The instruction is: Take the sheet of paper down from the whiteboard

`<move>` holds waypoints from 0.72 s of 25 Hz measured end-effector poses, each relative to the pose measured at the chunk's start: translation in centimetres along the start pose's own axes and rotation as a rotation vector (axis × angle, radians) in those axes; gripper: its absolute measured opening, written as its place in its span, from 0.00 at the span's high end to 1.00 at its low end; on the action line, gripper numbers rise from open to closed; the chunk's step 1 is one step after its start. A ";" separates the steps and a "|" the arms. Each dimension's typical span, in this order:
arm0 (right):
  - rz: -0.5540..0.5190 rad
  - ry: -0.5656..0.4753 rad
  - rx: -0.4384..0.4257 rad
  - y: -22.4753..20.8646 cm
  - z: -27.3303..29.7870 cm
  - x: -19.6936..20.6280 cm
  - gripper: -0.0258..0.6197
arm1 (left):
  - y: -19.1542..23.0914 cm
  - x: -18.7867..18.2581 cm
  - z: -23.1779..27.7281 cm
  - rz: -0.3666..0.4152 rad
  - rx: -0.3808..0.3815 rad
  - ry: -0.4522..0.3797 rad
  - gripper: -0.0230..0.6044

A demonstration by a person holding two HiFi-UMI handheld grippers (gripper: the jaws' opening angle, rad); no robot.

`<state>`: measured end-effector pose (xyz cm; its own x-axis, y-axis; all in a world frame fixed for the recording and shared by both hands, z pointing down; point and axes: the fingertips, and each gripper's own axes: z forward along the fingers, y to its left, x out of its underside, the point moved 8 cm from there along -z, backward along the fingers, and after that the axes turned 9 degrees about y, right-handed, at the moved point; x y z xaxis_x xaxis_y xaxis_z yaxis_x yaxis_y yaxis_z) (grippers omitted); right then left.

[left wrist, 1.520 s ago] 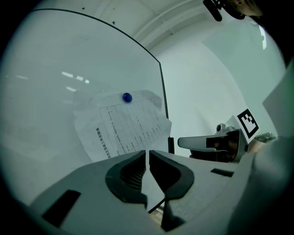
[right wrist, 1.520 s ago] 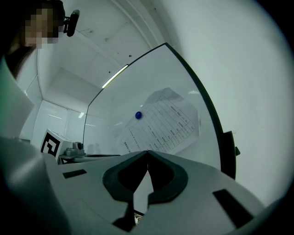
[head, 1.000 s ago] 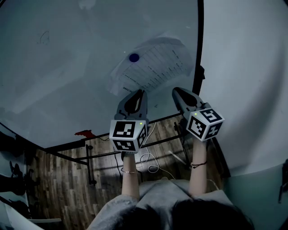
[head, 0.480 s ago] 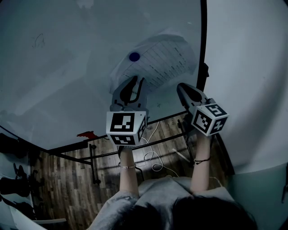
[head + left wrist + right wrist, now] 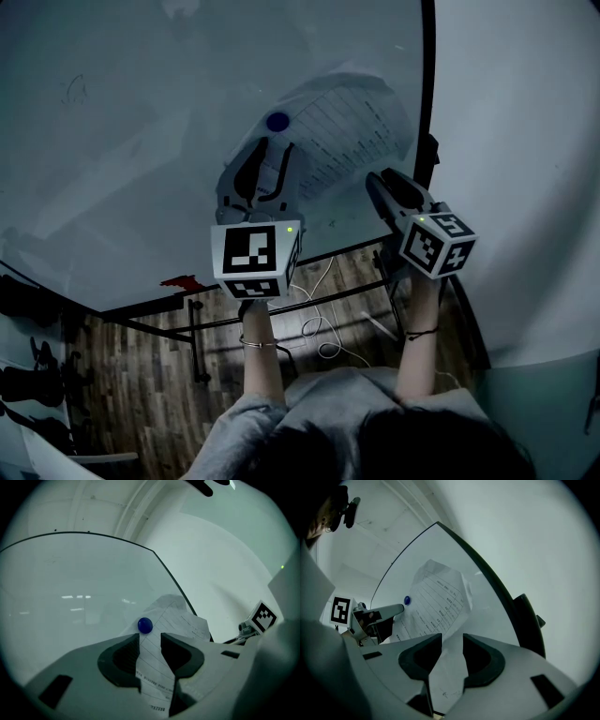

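Observation:
A printed sheet of paper (image 5: pixel 342 127) hangs crumpled on the whiteboard (image 5: pixel 141 122), pinned near its upper left corner by a round blue magnet (image 5: pixel 277 122). My left gripper (image 5: pixel 270 155) is raised just under the magnet. Its jaws have just been opening and stand open; in the left gripper view the paper (image 5: pixel 161 667) shows in the gap of the left gripper (image 5: pixel 150 641), below the magnet (image 5: pixel 145 625), with no pad pressing on it. My right gripper (image 5: pixel 380 183) is at the sheet's lower right. The right gripper (image 5: pixel 452 644) has just been opening too, with only bare board in its gap and the paper (image 5: pixel 440 602) above.
The whiteboard's black frame edge (image 5: pixel 427 94) runs just right of the paper, with a white wall (image 5: pixel 525 141) beyond. Below are the board's metal stand (image 5: pixel 192 342), a small red object (image 5: pixel 178 281) on the ledge, and cables (image 5: pixel 319 337) on the wooden floor.
The left gripper has risen toward the magnet and its jaws have spread from shut to open. The right gripper has shifted slightly right and opened. The paper stays pinned.

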<state>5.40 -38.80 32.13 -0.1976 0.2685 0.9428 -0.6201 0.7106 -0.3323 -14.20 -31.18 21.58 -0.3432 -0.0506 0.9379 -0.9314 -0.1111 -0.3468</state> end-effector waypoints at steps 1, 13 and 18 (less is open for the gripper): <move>0.004 -0.006 -0.005 -0.1 0.0 -0.1 0.77 | 0.0 -0.2 0.1 0.009 -0.008 -0.003 0.77; 0.032 -0.044 -0.051 -0.4 1.0 -0.9 0.77 | -0.9 -2.7 1.3 0.214 -0.139 0.015 0.76; 0.042 -0.049 -0.083 -0.2 1.3 -1.1 0.77 | -1.2 -2.6 1.9 0.245 -0.159 0.015 0.76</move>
<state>4.77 -40.10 31.24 -0.2599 0.2687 0.9275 -0.5455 0.7517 -0.3706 -11.96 -32.82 19.55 -0.5613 -0.0424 0.8266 -0.8273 0.0593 -0.5587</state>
